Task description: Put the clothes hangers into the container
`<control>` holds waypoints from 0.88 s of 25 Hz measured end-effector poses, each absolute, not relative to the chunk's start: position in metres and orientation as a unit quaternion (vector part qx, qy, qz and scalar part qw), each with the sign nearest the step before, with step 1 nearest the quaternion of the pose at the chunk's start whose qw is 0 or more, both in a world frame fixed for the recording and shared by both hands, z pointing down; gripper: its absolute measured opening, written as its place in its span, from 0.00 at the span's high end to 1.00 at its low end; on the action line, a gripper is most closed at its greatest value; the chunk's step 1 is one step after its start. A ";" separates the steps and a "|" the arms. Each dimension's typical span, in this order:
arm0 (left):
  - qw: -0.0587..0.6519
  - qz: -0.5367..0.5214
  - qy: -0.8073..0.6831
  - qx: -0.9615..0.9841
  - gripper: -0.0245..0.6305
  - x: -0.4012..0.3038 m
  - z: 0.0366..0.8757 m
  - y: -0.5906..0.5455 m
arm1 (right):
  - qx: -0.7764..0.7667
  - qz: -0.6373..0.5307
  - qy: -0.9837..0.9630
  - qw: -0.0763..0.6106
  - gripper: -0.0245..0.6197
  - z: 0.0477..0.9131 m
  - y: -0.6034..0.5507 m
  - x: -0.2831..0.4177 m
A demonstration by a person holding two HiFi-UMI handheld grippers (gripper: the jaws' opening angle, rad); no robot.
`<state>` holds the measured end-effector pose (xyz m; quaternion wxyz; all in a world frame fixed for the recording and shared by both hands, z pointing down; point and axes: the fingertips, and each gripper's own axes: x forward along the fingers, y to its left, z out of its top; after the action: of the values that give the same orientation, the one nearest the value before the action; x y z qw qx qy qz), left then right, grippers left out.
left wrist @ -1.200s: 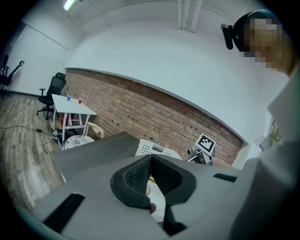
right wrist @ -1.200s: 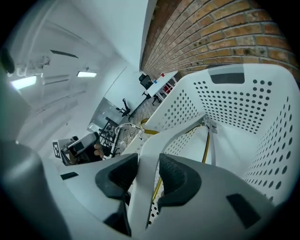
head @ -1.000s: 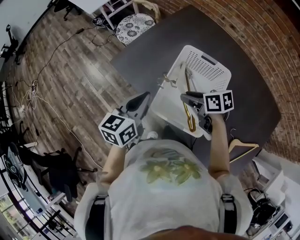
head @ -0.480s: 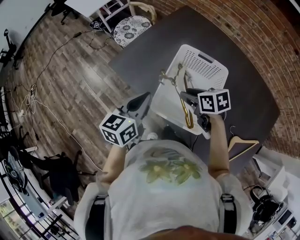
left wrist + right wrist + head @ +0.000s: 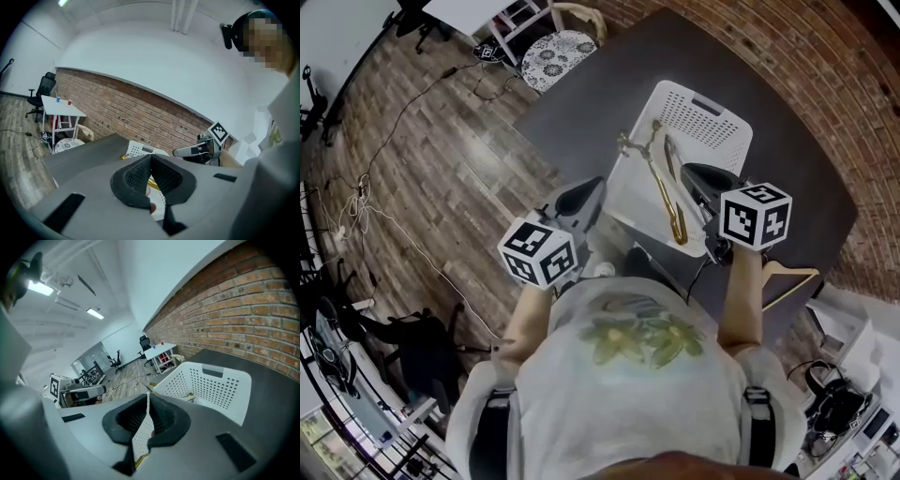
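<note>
A white perforated basket point(image 5: 705, 131) stands on the dark table point(image 5: 581, 103). Gold metal hangers point(image 5: 667, 192) lie inside it, their hooks point(image 5: 630, 145) sticking over its left rim. My right gripper point(image 5: 701, 180) hovers by the basket's right rim; its jaws are closing, tips together, with nothing between them point(image 5: 148, 394). The basket point(image 5: 220, 380) lies just beyond them. My left gripper point(image 5: 581, 199) hangs left of the basket, shut and empty point(image 5: 151, 156). A wooden hanger point(image 5: 789, 277) lies on the table to the right, partly hidden by my arm.
A brick wall point(image 5: 825, 66) runs along the table's far side. A chair with a patterned cushion point(image 5: 562, 45) stands at the table's far left corner. Cables point(image 5: 366, 187) trail over the wood floor, and an office chair point(image 5: 422, 347) stands at lower left.
My right gripper has drawn back to the right, off the gold hanger, and its jaws have come together. The hanger stays in the basket. The left gripper has barely moved.
</note>
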<state>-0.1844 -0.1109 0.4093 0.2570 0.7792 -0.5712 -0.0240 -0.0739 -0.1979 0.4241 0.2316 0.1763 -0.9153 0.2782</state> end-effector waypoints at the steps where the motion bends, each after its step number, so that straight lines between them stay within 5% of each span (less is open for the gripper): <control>1: 0.255 -0.024 -0.569 0.782 0.92 -0.183 0.408 -0.110 | 0.183 0.266 -0.918 0.230 0.90 0.419 -0.195 -0.072; 5: 0.251 -0.022 -0.557 0.791 0.92 -0.173 0.405 -0.104 | 0.230 0.195 -0.921 0.246 0.91 0.408 -0.185 -0.060; 12: 0.247 -0.012 -0.535 0.808 0.92 -0.149 0.404 -0.086 | 0.256 0.095 -0.946 0.174 0.91 0.383 -0.131 -0.071; 22: 0.230 0.016 -0.495 0.838 0.92 -0.117 0.402 -0.061 | 0.291 0.107 -0.937 0.163 0.91 0.399 -0.078 -0.075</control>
<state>-0.1170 -0.0611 0.4024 0.2304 0.8378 -0.4948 0.0157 -0.0751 -0.0779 0.3991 0.1629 0.2908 -0.9367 0.1071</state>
